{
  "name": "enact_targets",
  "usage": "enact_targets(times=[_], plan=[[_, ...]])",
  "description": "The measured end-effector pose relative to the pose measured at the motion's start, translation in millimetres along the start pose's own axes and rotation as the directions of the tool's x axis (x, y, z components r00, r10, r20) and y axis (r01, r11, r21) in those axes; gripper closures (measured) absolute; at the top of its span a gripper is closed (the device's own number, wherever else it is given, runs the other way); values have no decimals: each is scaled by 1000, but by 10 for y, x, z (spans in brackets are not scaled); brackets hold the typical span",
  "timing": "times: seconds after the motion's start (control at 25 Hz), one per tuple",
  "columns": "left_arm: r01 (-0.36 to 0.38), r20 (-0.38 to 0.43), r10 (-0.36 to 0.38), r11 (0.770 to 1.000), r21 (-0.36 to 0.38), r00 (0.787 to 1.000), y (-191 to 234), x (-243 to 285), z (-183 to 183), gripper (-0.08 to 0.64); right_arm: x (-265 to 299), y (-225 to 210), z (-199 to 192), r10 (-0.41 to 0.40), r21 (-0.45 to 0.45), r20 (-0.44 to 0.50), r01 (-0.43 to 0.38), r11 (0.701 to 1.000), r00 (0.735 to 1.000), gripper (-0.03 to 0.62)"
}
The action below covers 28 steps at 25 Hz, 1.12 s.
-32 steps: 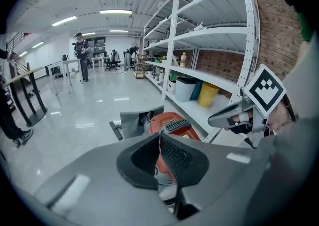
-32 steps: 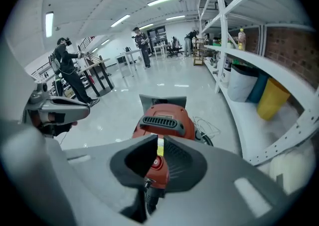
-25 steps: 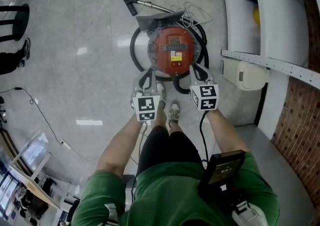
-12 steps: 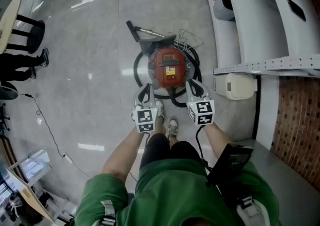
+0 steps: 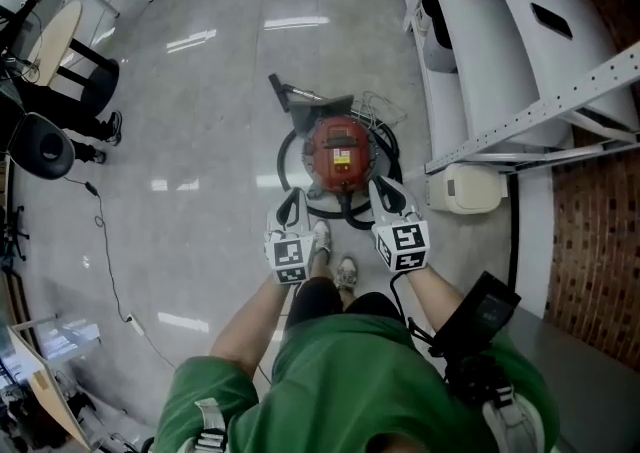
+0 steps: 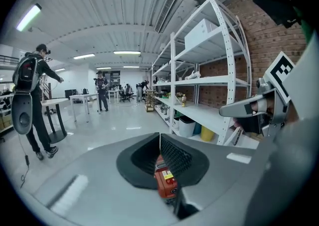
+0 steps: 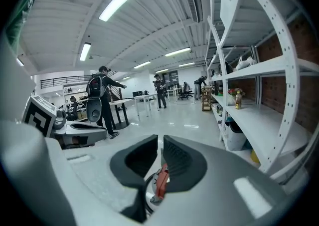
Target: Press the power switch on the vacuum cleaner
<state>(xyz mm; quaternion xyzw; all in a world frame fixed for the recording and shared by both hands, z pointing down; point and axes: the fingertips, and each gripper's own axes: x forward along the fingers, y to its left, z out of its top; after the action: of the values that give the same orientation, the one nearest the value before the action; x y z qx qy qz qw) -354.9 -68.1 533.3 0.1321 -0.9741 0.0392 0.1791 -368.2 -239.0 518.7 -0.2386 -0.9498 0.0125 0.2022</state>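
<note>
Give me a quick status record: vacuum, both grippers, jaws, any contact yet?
vacuum cleaner: red, on the floor ahead of the feet, black hose looped round it
left gripper: held above the floor, near side of vacuum cleaner, jaws together, empty
right gripper: alongside, jaws together, empty
contact: none seen
power switch: too small to tell

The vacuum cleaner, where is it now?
In the head view, the vacuum cleaner stands on the floor at centre, beyond the left gripper and right gripper, left of the white shelves.
</note>
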Motion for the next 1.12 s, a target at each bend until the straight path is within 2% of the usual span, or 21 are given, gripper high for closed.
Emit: enact_targets(times=[0.32, 0.52, 0.76, 1.12], plan=[[-17, 69, 17, 1000, -3, 997, -170, -639, 275, 546, -566, 272, 209, 52, -4, 72, -52, 999, 996, 566], [-5, 112, 7, 1000, -19, 994, -244, -902, 375, 546, -829, 342, 330, 42, -10, 114, -41, 999, 993, 566], [45, 179, -40, 999, -25, 983, -297, -1237, 551, 546, -1137, 515, 445, 18, -40, 164, -12, 999, 986, 568], [75, 214, -72, 997, -9, 974, -222, -1983, 448, 546, -1666, 1093, 423, 6, -57, 211, 7, 998, 977, 570]])
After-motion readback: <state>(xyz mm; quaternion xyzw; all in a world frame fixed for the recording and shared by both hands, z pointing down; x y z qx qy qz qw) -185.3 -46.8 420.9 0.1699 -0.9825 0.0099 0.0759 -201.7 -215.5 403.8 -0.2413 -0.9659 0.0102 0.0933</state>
